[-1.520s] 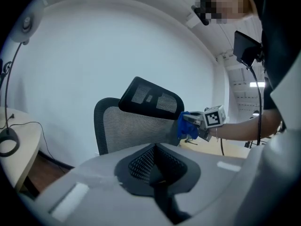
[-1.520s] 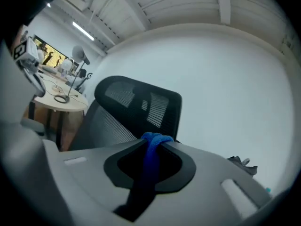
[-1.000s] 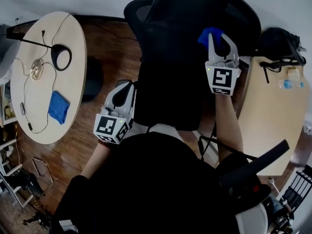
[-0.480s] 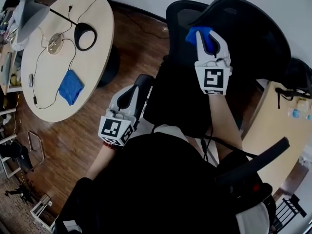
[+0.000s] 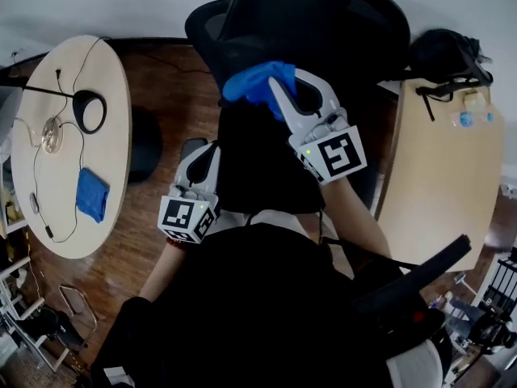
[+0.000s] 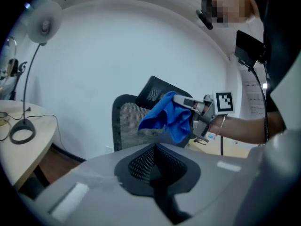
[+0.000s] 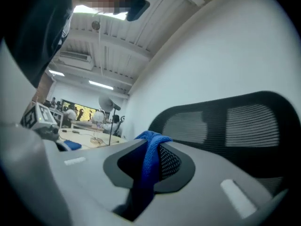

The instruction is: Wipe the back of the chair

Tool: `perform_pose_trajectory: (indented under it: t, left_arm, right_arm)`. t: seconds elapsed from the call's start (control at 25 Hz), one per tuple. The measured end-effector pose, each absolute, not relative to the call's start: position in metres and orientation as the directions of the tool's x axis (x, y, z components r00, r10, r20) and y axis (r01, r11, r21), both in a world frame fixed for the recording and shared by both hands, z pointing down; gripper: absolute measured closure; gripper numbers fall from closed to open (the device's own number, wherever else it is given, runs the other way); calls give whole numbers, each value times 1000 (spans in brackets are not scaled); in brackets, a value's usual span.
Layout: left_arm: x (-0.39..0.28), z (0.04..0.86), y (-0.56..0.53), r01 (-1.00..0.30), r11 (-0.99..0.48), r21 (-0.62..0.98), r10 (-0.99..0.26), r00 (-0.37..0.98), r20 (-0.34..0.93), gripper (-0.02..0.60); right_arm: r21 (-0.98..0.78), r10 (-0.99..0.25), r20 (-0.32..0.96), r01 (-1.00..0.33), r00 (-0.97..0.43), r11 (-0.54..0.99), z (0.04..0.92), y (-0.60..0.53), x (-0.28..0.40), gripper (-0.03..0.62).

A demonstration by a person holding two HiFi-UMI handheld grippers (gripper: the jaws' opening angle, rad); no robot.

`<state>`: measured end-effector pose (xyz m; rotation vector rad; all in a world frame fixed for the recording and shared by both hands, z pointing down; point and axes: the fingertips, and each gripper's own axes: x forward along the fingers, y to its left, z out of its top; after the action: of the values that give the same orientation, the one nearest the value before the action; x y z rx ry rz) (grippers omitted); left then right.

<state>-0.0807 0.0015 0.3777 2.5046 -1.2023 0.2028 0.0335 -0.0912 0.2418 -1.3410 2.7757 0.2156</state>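
A black mesh office chair (image 5: 323, 23) stands in front of me; its back also fills the right gripper view (image 7: 235, 121). My right gripper (image 5: 287, 78) is shut on a bunched blue cloth (image 5: 254, 83), held against the chair's back near its left side. In the right gripper view the cloth (image 7: 149, 166) hangs pinched between the jaws. The left gripper view shows the cloth (image 6: 169, 117) in front of the chair (image 6: 129, 124). My left gripper (image 5: 202, 145) hangs lower left, beside the chair, shut with nothing in it (image 6: 157, 147).
A round table (image 5: 113, 79) at the left carries a desk lamp base (image 5: 87, 110), cables and a second blue cloth (image 5: 90, 194). A wooden desk (image 5: 444, 184) with a black bag (image 5: 444, 55) stands at the right. Another black chair arm (image 5: 412, 273) lies near my right side.
My right gripper has carried the blue cloth leftward and nearer across the chair's back. The left gripper has stayed low beside the chair. The head view has swung.
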Motion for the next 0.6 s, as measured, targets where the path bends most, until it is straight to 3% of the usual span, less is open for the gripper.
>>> perform_pose_trajectory:
  t: [0.28,0.44,0.6]
  left_arm:
    - [-9,383,1,-671,-701,240,-608,739,290,575]
    - [11,399,-13,-670,-711,215,-600,737,311,575]
    - [28,422,-28,-689,-699,191,-610,714,343,575]
  right_arm:
    - [275,-963,197,-932,-184,235,324,-50,263,553]
    - [334,-987,161,-940,-16,70,322,-66,349,553]
    - [317,-993,117,-948,10,28,319,-100,371,553]
